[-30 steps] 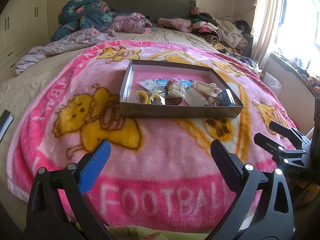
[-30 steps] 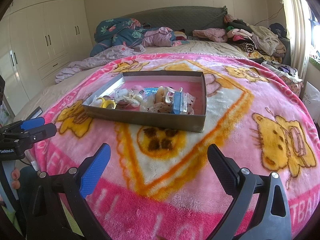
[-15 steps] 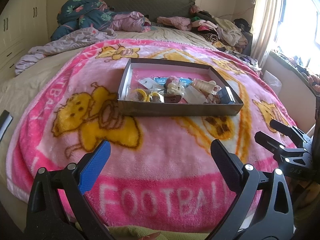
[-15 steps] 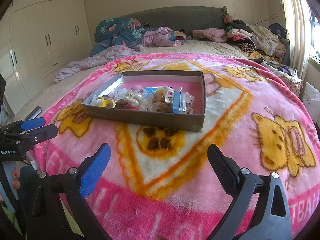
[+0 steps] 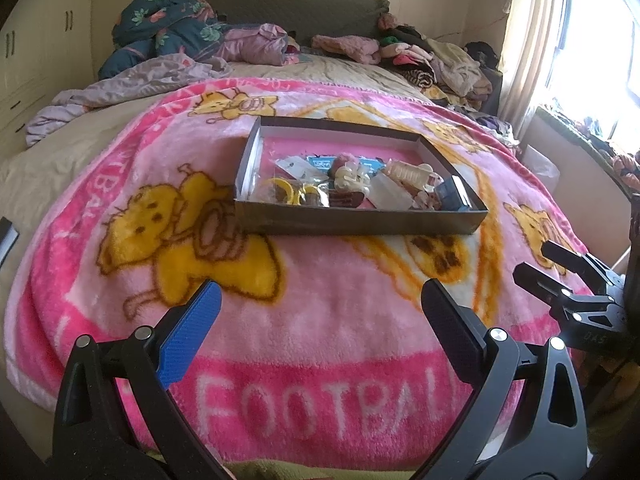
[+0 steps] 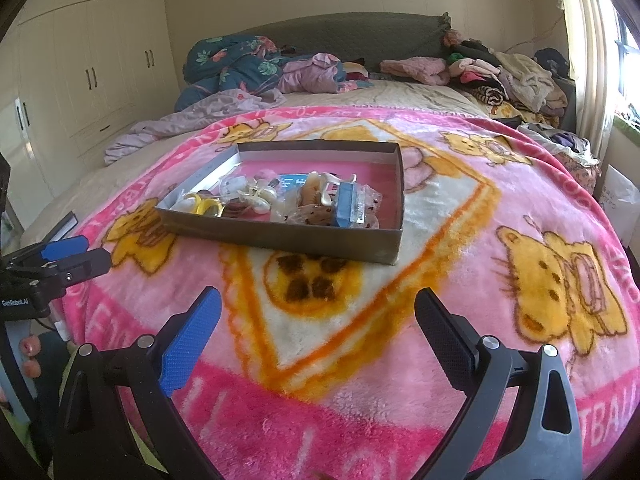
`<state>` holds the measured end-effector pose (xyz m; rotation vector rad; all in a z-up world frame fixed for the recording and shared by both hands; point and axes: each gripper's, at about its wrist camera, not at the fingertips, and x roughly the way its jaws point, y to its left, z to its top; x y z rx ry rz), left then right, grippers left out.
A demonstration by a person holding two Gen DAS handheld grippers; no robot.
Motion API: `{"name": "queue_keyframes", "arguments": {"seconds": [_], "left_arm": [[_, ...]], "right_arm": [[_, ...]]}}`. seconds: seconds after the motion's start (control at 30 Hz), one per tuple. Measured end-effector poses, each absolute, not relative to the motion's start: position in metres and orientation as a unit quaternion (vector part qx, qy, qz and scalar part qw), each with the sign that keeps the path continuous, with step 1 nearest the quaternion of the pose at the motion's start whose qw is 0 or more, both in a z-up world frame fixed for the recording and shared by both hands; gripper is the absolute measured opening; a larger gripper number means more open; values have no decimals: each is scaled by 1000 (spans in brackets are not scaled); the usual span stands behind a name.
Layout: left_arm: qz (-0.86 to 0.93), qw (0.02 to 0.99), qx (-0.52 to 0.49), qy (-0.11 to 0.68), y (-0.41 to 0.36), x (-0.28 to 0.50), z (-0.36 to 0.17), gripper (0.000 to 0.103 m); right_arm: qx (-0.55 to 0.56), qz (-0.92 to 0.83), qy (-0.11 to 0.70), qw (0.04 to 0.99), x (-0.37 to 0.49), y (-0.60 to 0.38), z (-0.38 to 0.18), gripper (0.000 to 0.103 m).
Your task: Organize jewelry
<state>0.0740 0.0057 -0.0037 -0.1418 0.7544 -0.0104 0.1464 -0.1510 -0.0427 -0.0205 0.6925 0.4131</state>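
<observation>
- The left gripper (image 5: 320, 312) and right gripper (image 6: 318, 312) are hovering over the pink blanket (image 5: 320, 320), both claws spread apart and empty.
- Since one second ago, the left view is shifting only slightly.
- The jewelry (image 6: 280, 200) is lying bunched inside the shallow box (image 6: 280, 236), well ahead of both grippers; the sorting stage is not determinable.

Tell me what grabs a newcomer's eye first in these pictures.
The bright pink cartoon blanket covering the bed, lettered FOOTBALL along its near edge. On it sits a shallow brown cardboard tray heaped with small jewelry pieces, yellow rings at its near left corner. Crumpled clothes pile up by the headboard.
</observation>
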Motion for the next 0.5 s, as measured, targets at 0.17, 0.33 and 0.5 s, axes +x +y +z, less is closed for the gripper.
{"name": "queue_keyframes", "arguments": {"seconds": [0.17,0.33,0.5], "left_arm": [[17,926,-91,365,24,83,-7,94],[83,914,-117,379,71,107,-14,94],[168,893,-138,393,142,142,-27,94]], "right_arm": [[-7,187,340,922,155,-158,-46,97],[10,131,352,927,191,-193,-54,97],[15,23,367,930,257,-260,-71,99]]}}
